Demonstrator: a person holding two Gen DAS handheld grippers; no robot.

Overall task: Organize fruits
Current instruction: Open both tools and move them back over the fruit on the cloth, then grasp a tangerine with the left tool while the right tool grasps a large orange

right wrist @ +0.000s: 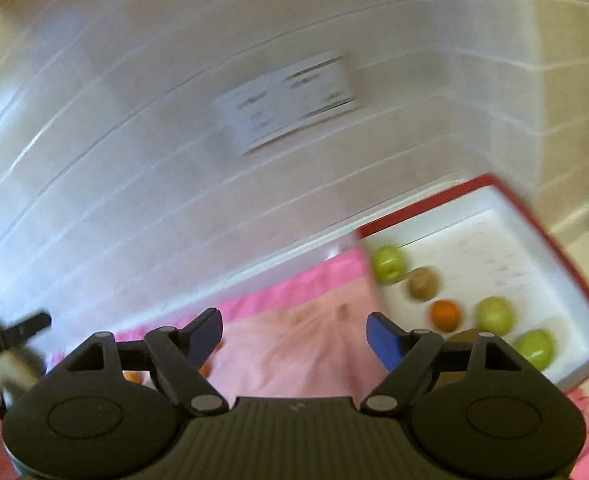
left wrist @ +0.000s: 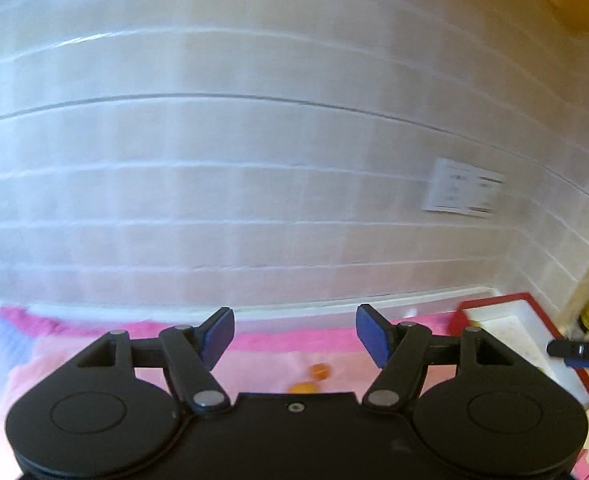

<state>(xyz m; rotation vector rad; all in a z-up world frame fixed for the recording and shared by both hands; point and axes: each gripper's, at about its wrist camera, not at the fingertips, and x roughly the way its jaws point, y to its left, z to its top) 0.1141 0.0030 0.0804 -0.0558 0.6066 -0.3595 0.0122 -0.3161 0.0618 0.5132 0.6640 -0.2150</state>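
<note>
Left gripper [left wrist: 294, 334] released, nothing between blue pads. Right gripper [right wrist: 294, 338] likewise spread, empty. Red-rimmed white box [right wrist: 534, 216] at right frame held green apples [right wrist: 388, 264], kiwi [right wrist: 422, 283], orange [right wrist: 445, 315]. Two small orange fruits [left wrist: 319, 371] lay on pink cloth [left wrist: 278, 354], lower centre of left view.

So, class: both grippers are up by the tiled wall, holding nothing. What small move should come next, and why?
Probably lower the open left gripper toward the small orange fruits on the pink cloth. They lie outside the red-rimmed box, where green fruits already sit.
</note>
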